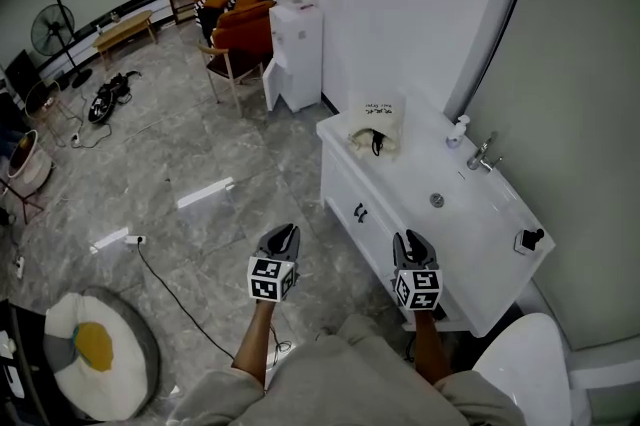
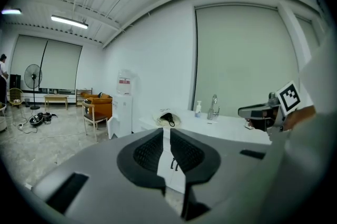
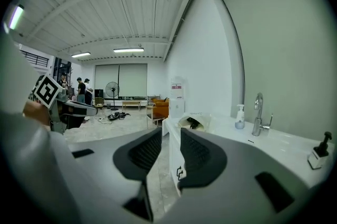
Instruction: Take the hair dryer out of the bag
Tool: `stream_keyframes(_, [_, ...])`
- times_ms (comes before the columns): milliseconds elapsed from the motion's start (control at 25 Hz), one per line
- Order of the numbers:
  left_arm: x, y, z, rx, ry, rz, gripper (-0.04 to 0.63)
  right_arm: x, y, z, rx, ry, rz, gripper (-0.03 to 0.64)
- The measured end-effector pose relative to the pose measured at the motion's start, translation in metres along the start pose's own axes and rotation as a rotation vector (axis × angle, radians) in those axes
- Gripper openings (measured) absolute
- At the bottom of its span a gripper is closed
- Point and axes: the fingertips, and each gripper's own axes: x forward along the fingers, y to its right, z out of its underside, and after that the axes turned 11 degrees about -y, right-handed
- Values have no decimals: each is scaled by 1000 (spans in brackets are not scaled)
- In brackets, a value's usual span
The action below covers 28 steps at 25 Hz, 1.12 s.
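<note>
A cream cloth bag (image 1: 378,121) lies on the far left end of the white vanity counter (image 1: 400,189). The black hair dryer (image 1: 376,144) shows in the bag's open mouth. In the gripper views the bag (image 2: 167,119) (image 3: 194,122) sits well ahead of both jaws. My left gripper (image 1: 289,231) (image 2: 167,131) hangs over the floor in front of the cabinet, shut and empty. My right gripper (image 1: 412,237) (image 3: 169,133) is at the counter's near edge, its jaws slightly apart with nothing between them. Both are far short of the bag.
A faucet (image 1: 483,154), a soap bottle (image 1: 458,131) and a sink drain (image 1: 437,200) are on the counter, with a small black item (image 1: 529,239) at its right end. A water dispenser (image 1: 297,29) and an orange chair (image 1: 238,44) stand beyond. A toilet (image 1: 525,364) is near right. Cables cross the floor.
</note>
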Motion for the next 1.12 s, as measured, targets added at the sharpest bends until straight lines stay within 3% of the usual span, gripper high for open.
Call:
stream_keyframes(120, [5,-6,-4,-1,5,7,32,13,-4,0,-5,-11,-20,136])
stream_keyframes(200, [11,-9,-5,1,6,15,97,22,-5,2,-8,-18,-32,164])
stream_keyframes(480, [37,-26,-8,2,-17,24,232,58,-7,-5,-33,-36,-55,302])
stream_keyframes(640, [65,-31,-16,6,-29,48,252,85,3,-9,-35,-44,-55,347])
stream_keyframes(1120, [188,-60,-82,21,-36,65,250,191,68,-50,-41,-74,-56,347])
